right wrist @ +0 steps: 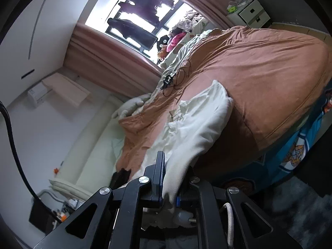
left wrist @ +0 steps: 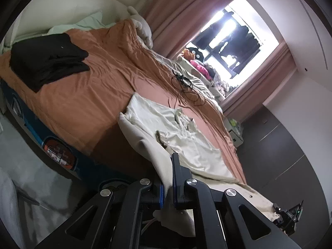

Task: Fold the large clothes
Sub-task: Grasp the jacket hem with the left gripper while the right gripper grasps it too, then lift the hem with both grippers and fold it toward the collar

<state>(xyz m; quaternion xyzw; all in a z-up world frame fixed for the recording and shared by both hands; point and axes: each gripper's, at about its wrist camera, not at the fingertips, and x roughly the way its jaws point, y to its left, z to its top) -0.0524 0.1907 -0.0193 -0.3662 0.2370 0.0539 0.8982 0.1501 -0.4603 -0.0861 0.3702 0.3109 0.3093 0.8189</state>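
Note:
A large cream garment [left wrist: 186,137] lies spread on the orange blanket [left wrist: 83,95] of a bed, its near edge lifted off the bed. My left gripper [left wrist: 168,176] is shut on that edge, with cloth pinched between the blue pads. In the right wrist view the same cream garment [right wrist: 199,124] rises from the orange blanket [right wrist: 259,66] to my right gripper [right wrist: 169,178], which is shut on another part of the edge. The cloth hides its right finger. The right gripper [left wrist: 279,209] also shows at the garment's far corner in the left wrist view.
Folded black clothes [left wrist: 47,62] sit near the bed's head. A black cable [left wrist: 186,87] lies tangled on the blanket beyond the garment. Pink curtains [left wrist: 186,10] frame a bright window. A white drawer unit [right wrist: 252,13] stands past the bed's foot. A grey rug [right wrist: 300,213] covers the floor.

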